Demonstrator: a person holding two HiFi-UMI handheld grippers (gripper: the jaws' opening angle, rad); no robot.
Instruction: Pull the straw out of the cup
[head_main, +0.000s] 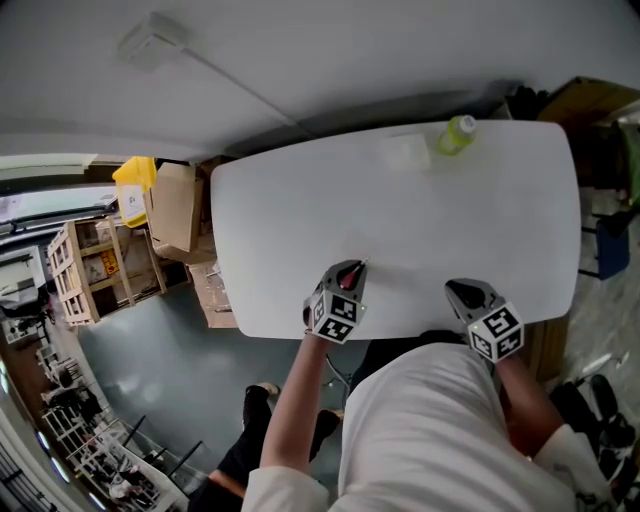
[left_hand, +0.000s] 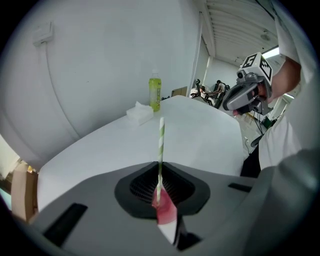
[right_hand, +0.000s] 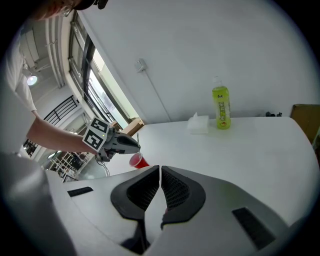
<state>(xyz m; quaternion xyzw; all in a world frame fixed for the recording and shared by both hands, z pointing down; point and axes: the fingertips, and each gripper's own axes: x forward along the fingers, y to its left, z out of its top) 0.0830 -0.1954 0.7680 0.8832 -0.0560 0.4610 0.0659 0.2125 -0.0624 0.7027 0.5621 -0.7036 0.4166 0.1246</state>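
A red cup (head_main: 349, 274) stands near the front edge of the white table (head_main: 450, 200), under my left gripper (head_main: 352, 268). In the left gripper view a green-and-white striped straw (left_hand: 160, 140) rises from between the jaws of the left gripper (left_hand: 160, 167), which are shut on it. Part of the red cup (left_hand: 166, 212) shows through the gap below the pads. The right gripper view shows the cup (right_hand: 138, 161) tilted under the tip of the left gripper (right_hand: 134, 146). My right gripper (head_main: 462, 290) hovers to the cup's right, shut and empty (right_hand: 160, 170).
A green drink bottle (head_main: 456, 134) and a white tissue pack (head_main: 405, 152) sit at the table's far edge. Cardboard boxes (head_main: 175, 210) and a wooden crate (head_main: 85, 270) stand on the floor left of the table. A person's legs are under the near edge.
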